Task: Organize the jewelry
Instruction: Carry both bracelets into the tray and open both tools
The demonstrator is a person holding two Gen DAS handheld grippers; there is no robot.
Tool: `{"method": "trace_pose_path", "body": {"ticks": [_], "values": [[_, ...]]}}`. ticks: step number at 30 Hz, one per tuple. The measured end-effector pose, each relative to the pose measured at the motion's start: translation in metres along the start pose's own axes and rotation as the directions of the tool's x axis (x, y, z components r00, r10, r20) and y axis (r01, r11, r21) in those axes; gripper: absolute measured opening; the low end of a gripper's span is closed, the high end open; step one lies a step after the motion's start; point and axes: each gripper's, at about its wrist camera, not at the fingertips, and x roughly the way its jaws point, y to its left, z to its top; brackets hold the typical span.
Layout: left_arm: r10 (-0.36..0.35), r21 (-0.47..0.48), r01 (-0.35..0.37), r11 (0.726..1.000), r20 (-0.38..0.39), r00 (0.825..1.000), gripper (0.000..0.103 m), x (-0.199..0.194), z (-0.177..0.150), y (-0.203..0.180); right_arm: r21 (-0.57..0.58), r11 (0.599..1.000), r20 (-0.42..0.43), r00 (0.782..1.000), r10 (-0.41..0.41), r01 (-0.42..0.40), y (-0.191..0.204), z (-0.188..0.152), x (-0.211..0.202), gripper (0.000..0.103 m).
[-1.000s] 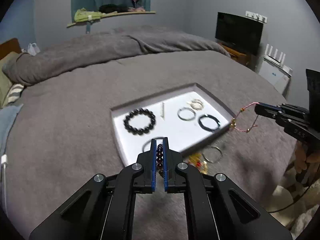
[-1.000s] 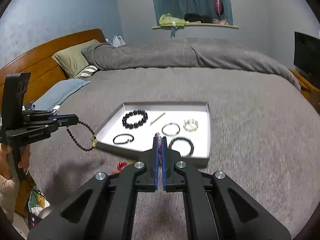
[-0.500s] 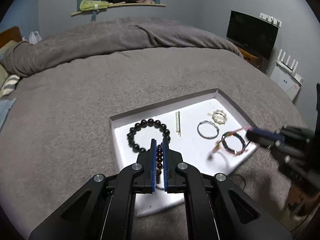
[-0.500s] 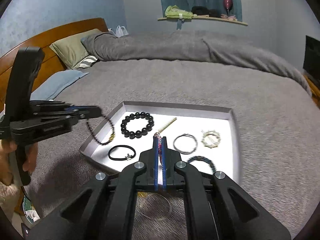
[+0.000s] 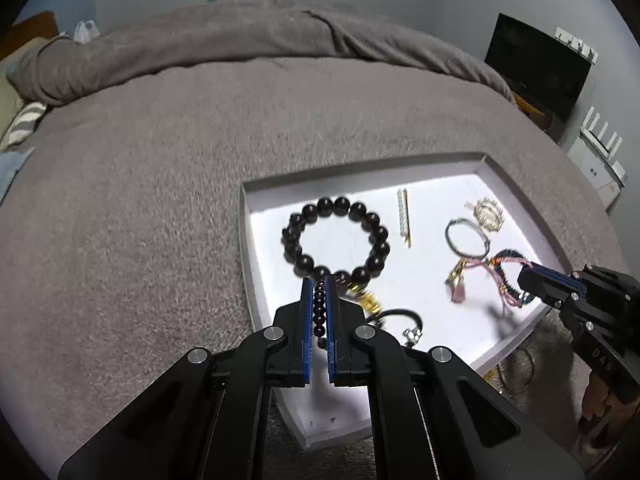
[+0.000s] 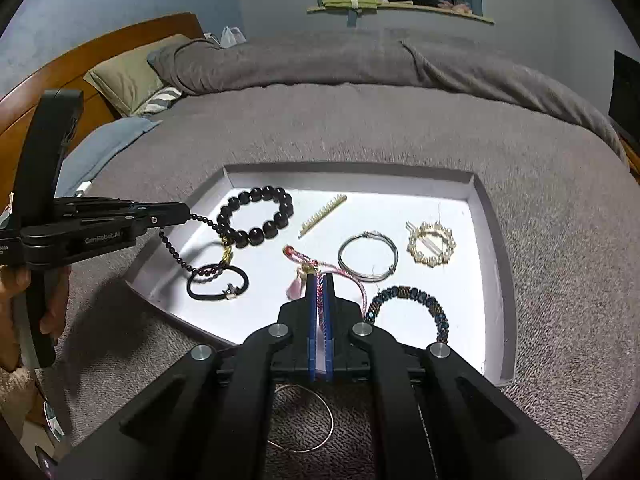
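Observation:
A white tray (image 5: 532, 224) (image 6: 486, 216) lies on the grey bed. My left gripper (image 5: 319, 284) (image 6: 186, 214) is shut on a thin dark-bead bracelet (image 5: 320, 300) (image 6: 176, 256) with a gold charm, which hangs over the tray's left part beside a large black-bead bracelet (image 5: 336, 240) (image 6: 256, 216). My right gripper (image 6: 319, 280) (image 5: 524, 270) is shut on a pink woven cord bracelet (image 6: 316, 266) (image 5: 480, 266), low over the tray's middle. The tray also holds a black hair tie (image 6: 218, 284), a pearl bar clip (image 6: 322, 216), a wire bangle (image 6: 368, 256), a pearl ring piece (image 6: 431, 245) and a blue-bead bracelet (image 6: 412, 300).
A thin metal bangle (image 6: 320, 432) lies on the blanket just in front of the tray. Pillows (image 6: 132, 76) and a wooden headboard (image 6: 100, 46) are at the far left. A TV (image 5: 536, 64) stands right of the bed.
Both grippers have moved forward and down from off the tray's sides to over it, carrying their bracelets. The bracelets now hang low over the tray floor.

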Motion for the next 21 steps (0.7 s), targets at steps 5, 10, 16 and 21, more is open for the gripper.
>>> {"method": "trace_pose_path", "body": {"ticks": [5,10,16,21], "values": [[0.029,0.053,-0.027,0.998,-0.034,0.999,0.007,0.012,-0.009,-0.01,-0.009,1.0,-0.022,1.0,0.004,-0.004,0.003,-0.003,0.006,0.003],[0.034,0.045,-0.032,0.998,-0.059,0.998,0.007,0.018,-0.013,-0.007,-0.013,1.0,-0.046,0.999,0.014,-0.015,0.004,-0.005,0.01,0.003],[0.033,0.037,-0.031,0.999,-0.065,0.997,0.007,0.02,-0.015,-0.005,-0.018,1.0,-0.053,0.998,0.017,-0.018,0.005,-0.006,0.011,0.003],[0.03,0.038,-0.028,0.999,-0.065,0.997,0.01,0.018,-0.018,-0.005,-0.016,1.0,-0.056,0.998,0.019,-0.02,0.005,-0.007,0.01,0.004]]}}
